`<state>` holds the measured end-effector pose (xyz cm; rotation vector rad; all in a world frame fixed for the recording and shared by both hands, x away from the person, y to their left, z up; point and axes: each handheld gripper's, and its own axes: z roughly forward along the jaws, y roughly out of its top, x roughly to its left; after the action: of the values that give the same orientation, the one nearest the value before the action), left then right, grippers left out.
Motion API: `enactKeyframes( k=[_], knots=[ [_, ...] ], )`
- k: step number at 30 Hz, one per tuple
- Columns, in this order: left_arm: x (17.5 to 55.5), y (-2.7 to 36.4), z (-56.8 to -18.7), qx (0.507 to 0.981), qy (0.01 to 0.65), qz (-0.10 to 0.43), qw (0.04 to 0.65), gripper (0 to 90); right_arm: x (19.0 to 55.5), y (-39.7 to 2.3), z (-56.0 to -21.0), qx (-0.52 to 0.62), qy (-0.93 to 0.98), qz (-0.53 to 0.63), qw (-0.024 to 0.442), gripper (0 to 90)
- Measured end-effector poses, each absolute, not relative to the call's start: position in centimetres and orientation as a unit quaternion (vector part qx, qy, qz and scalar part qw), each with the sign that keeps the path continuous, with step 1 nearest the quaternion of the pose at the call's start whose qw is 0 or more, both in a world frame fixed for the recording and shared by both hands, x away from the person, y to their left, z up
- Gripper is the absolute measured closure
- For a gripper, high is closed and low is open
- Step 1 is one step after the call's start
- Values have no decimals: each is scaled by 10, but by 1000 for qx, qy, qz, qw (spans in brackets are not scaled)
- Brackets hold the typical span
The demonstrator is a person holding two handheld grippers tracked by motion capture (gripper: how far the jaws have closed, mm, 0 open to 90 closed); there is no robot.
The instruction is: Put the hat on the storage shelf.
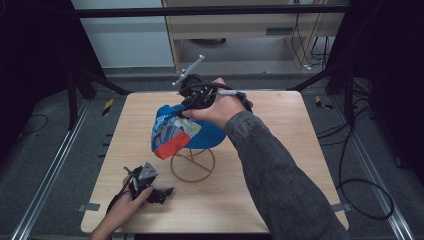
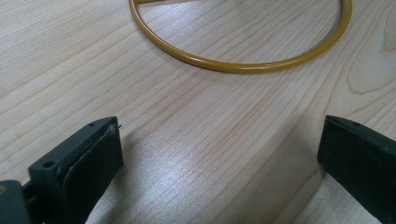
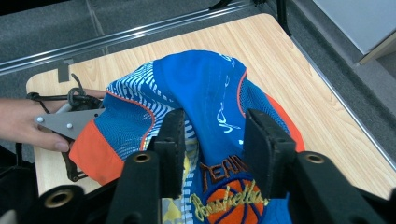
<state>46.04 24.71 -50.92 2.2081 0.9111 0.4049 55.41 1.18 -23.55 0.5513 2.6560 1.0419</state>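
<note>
Apparently the blue cap is being let go onto the gold wire stand mid-bench: the right gripper's jaws straddle its crown, parted; next, lift clear, while the left gripper rests wide open.

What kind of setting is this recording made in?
Probably a lab recording bay: a pale wooden table stands among dark metal frame bars, loose black cables trail over the grey floor, and yellow-black hazard tape marks it.
</note>
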Motion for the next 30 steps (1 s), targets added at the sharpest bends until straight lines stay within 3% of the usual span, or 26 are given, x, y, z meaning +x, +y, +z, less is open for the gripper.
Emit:
enactKeyframes(
  k=[30],
  knots=[
    [460, 247, -509, 853, 352, 156, 352, 0, 532, -23, -228, 217, 886, 386, 135, 275]
  ],
)
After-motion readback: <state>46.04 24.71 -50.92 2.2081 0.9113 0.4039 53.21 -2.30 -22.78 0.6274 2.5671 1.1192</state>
